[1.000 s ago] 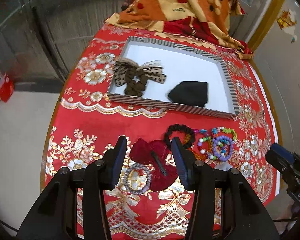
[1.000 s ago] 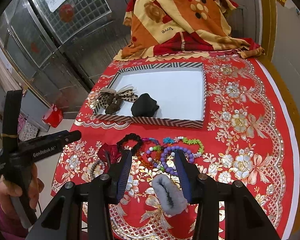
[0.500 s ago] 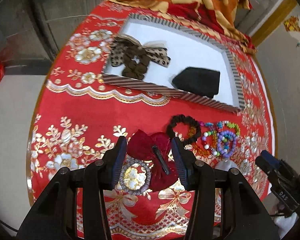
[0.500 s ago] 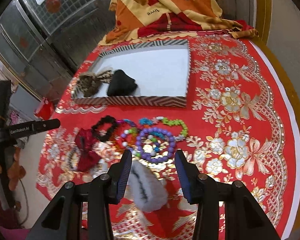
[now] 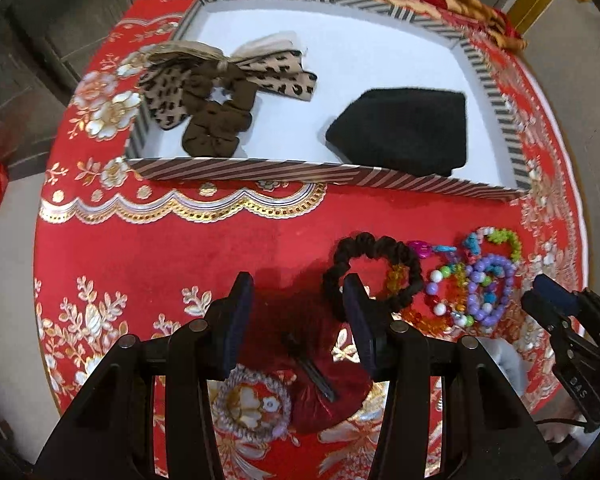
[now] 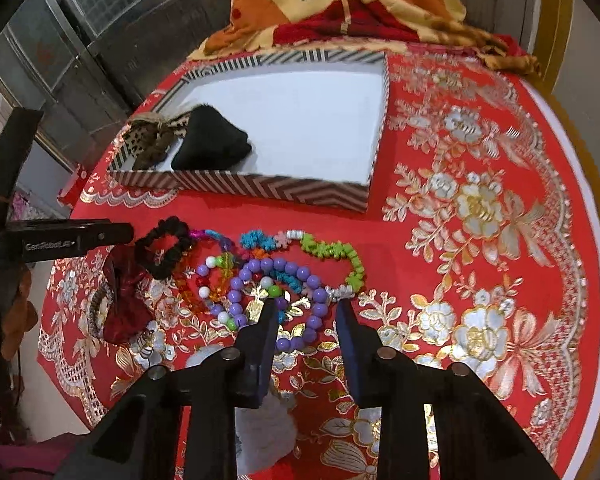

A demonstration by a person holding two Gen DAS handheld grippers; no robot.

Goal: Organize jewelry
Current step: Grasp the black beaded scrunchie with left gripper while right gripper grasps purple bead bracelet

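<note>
Left gripper (image 5: 298,292): jaws wide apart, nothing pinched, over the dark red hair bow (image 5: 324,364); a grey beaded ring (image 5: 252,402) lies just beside it. Right gripper (image 6: 306,312): jaws closing, nothing pressed between pads; purple bead bracelet (image 6: 316,304) lies between the tips. Black scrunchie (image 6: 166,250) left of the beads. Striped tray (image 6: 260,190) farther off holds a leopard bow (image 5: 220,80) and a black cloth (image 5: 404,132).

tray (image 5: 340,174) at the table's (image 5: 228,248) far side — bracelets (image 6: 276,280) in front, bow (image 5: 220,68) inside it
</note>
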